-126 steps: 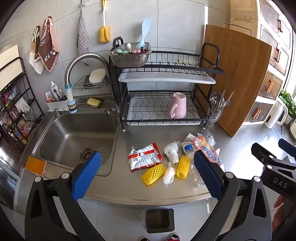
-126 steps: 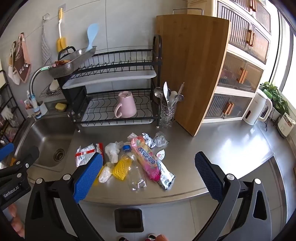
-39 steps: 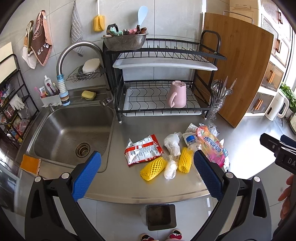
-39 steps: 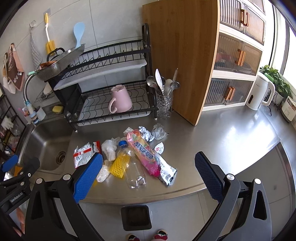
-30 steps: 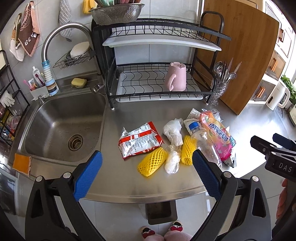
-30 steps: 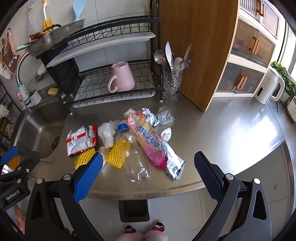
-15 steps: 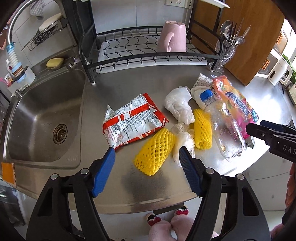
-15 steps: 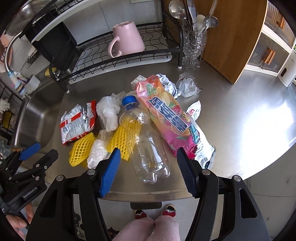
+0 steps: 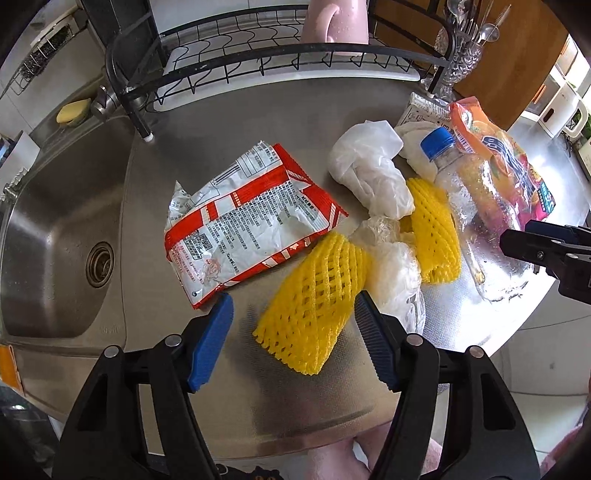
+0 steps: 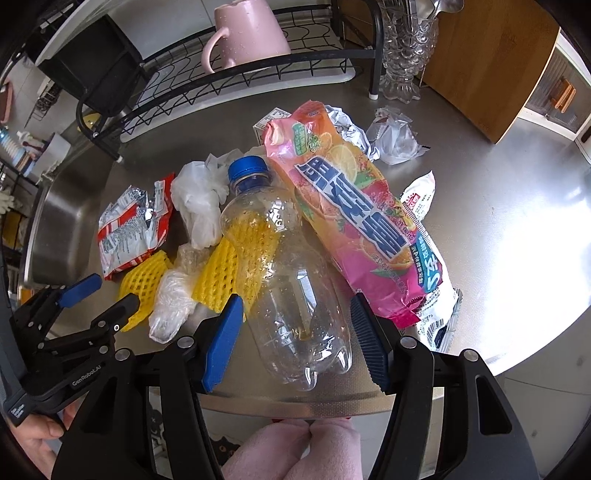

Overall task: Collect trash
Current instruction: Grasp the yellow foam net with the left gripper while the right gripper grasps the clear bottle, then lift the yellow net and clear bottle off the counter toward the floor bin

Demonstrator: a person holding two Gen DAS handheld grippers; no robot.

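Left wrist view. Left claw (image 9: 293, 332) open, blue pads spread to either side of a yellow foam fruit net (image 9: 314, 299) lying on the steel table (image 9: 236, 110); neither pad touches it, nothing held. Behind the net, touching its far end: a red-and-white snack wrapper (image 9: 247, 218), printed side up. Just right of the net, a crumpled clear plastic bag (image 9: 397, 273), then a second yellow foam net (image 9: 434, 229). A white plastic bag (image 9: 373, 170) sits behind those. Further right, a clear plastic bottle (image 9: 476, 206) with a blue cap lies on its side, cap pointing away, against a pink-orange snack bag (image 9: 506, 162). The right claw's black tip (image 9: 532, 247) shows at the right edge, over the bottle's base. Sink (image 9: 55, 229) at left; dish rack (image 9: 280, 55) with a pink mug (image 9: 336, 22) at the back.

Right wrist view. Right claw (image 10: 295, 343) open, pads standing either side of the bottle's (image 10: 284, 266) base end; contact with the bottle cannot be judged, no grip closed. Bottle lies partly over the second net (image 10: 236, 266). Pink-orange bag (image 10: 347, 218) touches the bottle's right side and overlaps a white wrapper (image 10: 432, 288). Crumpled foil and a clear bag (image 10: 395, 136) lie beyond, near a glass cutlery holder (image 10: 400, 48). Left claw (image 10: 99, 295) visible at lower left, open, over the first net (image 10: 142, 284).
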